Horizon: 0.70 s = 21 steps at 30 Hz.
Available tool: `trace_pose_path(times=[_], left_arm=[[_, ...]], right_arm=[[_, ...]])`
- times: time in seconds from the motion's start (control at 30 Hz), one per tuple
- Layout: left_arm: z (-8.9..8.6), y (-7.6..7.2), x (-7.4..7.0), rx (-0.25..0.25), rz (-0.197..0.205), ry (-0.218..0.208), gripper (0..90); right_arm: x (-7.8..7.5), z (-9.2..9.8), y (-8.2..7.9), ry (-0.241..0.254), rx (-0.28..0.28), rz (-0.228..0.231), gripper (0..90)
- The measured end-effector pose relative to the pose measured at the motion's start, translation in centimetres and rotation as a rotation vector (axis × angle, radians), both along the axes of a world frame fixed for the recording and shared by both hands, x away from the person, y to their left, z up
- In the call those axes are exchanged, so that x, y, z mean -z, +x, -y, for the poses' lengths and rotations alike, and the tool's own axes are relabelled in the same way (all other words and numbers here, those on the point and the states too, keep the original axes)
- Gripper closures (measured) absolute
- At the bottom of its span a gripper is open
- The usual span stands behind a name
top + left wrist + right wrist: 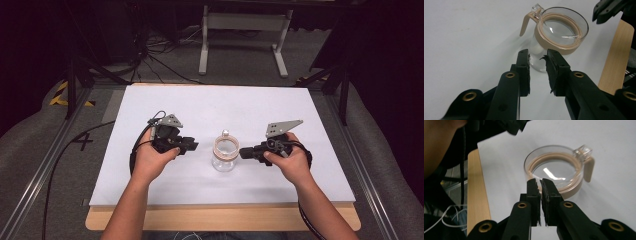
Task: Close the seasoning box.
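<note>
**Two grippers close in on a lidded glass jar**

White board covers the table (165, 100), which stands on a grey floor with dark cables and a pale metal frame (245, 30) at the back. Near the middle of the board stands a small clear glass jar (225, 155), upright, with a tan ring around its mouth, a glass lid seated in that ring, and a tan clasp (525, 23) hanging at the far side.

To the jar's left, and apart from it, the left gripper (192, 145) points at the glass body; in its own view its jaws are spread a little, with nothing between them. To the jar's right, the right gripper (243, 153) sits just beside the tan ring; its jaws are pressed almost together, a thin slit between them, pinching nothing.

This looks like the approach step, before any grasp. Next, probably, one gripper must steady the glass body while the other works the clasp or lid, so the right jaws would first need to widen.
</note>
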<state>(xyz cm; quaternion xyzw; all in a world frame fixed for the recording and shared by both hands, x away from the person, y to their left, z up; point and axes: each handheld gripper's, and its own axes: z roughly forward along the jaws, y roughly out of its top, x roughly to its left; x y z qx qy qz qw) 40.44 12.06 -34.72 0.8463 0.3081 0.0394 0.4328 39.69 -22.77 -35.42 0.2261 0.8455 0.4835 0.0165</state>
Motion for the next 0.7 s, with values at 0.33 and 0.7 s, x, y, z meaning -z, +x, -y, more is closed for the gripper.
trace_pose_path(times=[0.33,0.7], left_arm=[[-2.3,-0.5,0.2,-0.057,-0.001,-0.013,69.4],[-3.6,0.0,1.2,-0.119,-0.016,-0.003,66.7]], right_arm=[[-1.7,3.5,0.9,0.069,0.141,0.069,65.4],[-0.9,8.6,2.6,0.039,0.353,0.076,54.2]])
